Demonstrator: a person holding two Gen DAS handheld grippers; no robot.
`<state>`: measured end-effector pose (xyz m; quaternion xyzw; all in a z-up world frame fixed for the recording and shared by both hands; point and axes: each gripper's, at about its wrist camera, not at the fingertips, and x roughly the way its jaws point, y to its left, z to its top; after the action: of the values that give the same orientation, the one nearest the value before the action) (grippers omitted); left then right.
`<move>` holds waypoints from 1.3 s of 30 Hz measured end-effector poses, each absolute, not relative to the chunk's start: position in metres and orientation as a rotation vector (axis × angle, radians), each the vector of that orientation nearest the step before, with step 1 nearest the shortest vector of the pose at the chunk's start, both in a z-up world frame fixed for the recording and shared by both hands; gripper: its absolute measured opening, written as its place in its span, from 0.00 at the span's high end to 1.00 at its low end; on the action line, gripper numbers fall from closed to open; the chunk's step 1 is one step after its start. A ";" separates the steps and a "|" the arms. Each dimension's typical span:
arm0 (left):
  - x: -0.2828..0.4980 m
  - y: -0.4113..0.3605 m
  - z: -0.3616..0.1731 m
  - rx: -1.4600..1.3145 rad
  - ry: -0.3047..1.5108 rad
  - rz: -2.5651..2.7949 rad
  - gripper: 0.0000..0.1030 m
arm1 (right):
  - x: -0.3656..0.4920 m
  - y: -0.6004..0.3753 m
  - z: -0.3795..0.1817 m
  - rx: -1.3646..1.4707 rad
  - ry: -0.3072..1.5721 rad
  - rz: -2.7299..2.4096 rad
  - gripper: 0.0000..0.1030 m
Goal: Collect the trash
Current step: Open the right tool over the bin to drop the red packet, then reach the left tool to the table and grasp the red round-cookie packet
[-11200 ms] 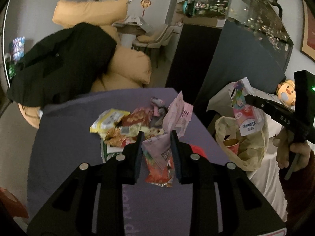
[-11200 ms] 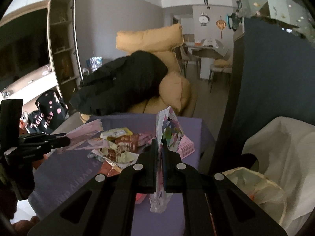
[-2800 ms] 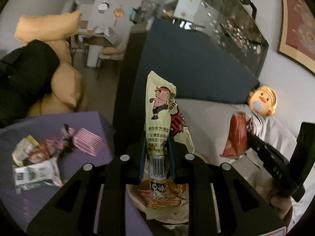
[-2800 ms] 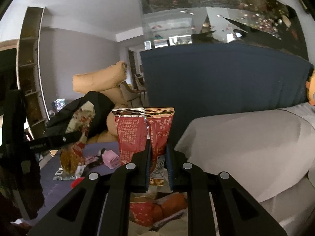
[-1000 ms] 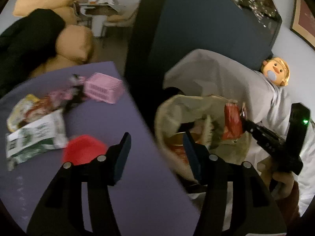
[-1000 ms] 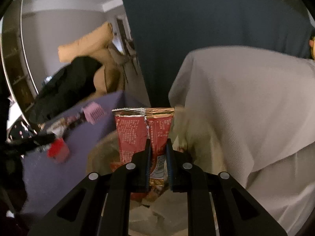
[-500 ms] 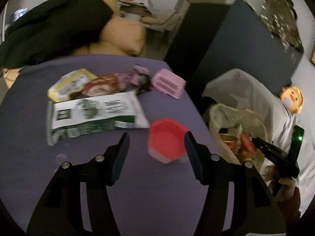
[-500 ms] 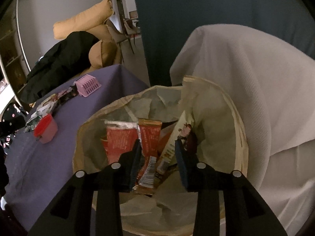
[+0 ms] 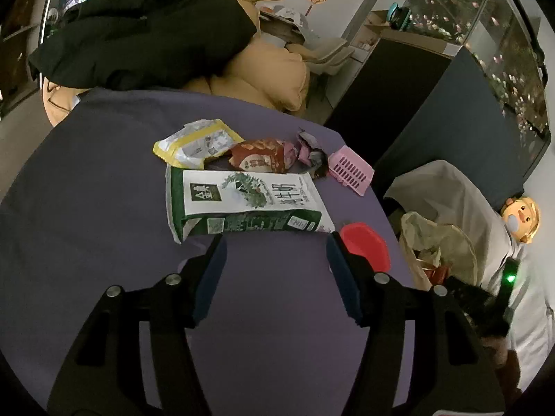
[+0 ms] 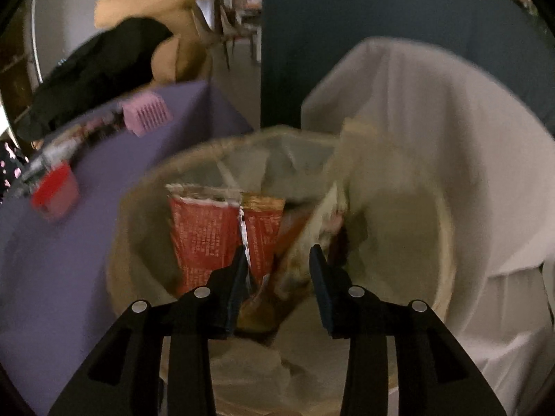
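My left gripper [image 9: 275, 246] is open and empty above the purple table [image 9: 86, 208], just short of a large green and white wrapper [image 9: 242, 204]. Behind it lie a yellow wrapper [image 9: 196, 144], a red snack wrapper [image 9: 258, 156] and a small dark crumpled wrapper [image 9: 310, 150]. A red cup [image 9: 364, 244] stands by my right finger. My right gripper [image 10: 277, 265] is open over the beige trash bag [image 10: 145, 242]. A red wrapper [image 10: 211, 232] lies loose inside the bag with other wrappers.
A pink slotted box [image 9: 350, 170] sits near the table's right edge. The trash bag [image 9: 437, 239] hangs right of the table against a white cloth [image 10: 433, 121]. A black jacket [image 9: 138, 34] lies on tan cushions behind. A dark blue cabinet [image 10: 347, 17] stands beyond.
My right gripper opened and dropped the red wrapper into the bag. My left gripper, open since it let go of its wrapper, swung back from the bag over the table toward the green wrapper.
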<state>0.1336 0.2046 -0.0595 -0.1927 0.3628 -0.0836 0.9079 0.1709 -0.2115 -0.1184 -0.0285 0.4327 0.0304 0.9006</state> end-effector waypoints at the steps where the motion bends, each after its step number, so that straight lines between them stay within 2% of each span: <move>1: 0.134 0.205 -0.060 -0.399 0.750 -0.175 0.45 | 0.168 -0.211 -0.126 -0.073 0.921 0.057 0.66; 5: 0.134 0.208 -0.060 -0.416 0.750 -0.187 0.45 | 0.152 -0.213 -0.136 -0.113 0.975 0.042 0.66; 10: 0.135 0.210 -0.064 -0.425 0.763 -0.204 0.45 | 0.131 -0.213 -0.115 -0.155 0.974 0.046 0.66; 17: 0.136 0.219 -0.068 -0.441 0.758 -0.193 0.45 | 0.124 -0.208 -0.071 -0.049 0.863 0.132 0.65; 20: 0.136 0.228 -0.069 -0.442 0.739 -0.187 0.45 | 0.136 -0.198 -0.048 0.077 0.772 0.219 0.46; 21: 0.137 0.231 -0.068 -0.435 0.725 -0.187 0.45 | 0.141 -0.193 -0.042 0.097 0.750 0.243 0.43; 24: 0.144 0.242 -0.064 -0.406 0.683 -0.204 0.43 | 0.165 -0.162 -0.029 0.086 0.695 0.334 0.41; 26: 0.153 0.250 -0.058 -0.372 0.650 -0.218 0.41 | 0.187 -0.129 -0.027 0.022 0.733 0.397 0.41; 33: 0.231 0.242 -0.045 -0.140 0.656 -0.375 0.41 | 0.255 -0.062 -0.038 -0.153 0.751 0.396 0.41; 38: 0.299 0.202 -0.057 0.048 0.776 -0.449 0.41 | 0.288 -0.068 -0.036 -0.116 0.765 0.377 0.41; 39: 0.314 0.194 -0.063 0.074 0.822 -0.442 0.46 | 0.292 -0.070 -0.036 -0.118 0.762 0.360 0.41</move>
<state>0.3137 0.1939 -0.0631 0.0356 0.3961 -0.2132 0.8924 0.2918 -0.0696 -0.0358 -0.0574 0.3698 0.1748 0.9107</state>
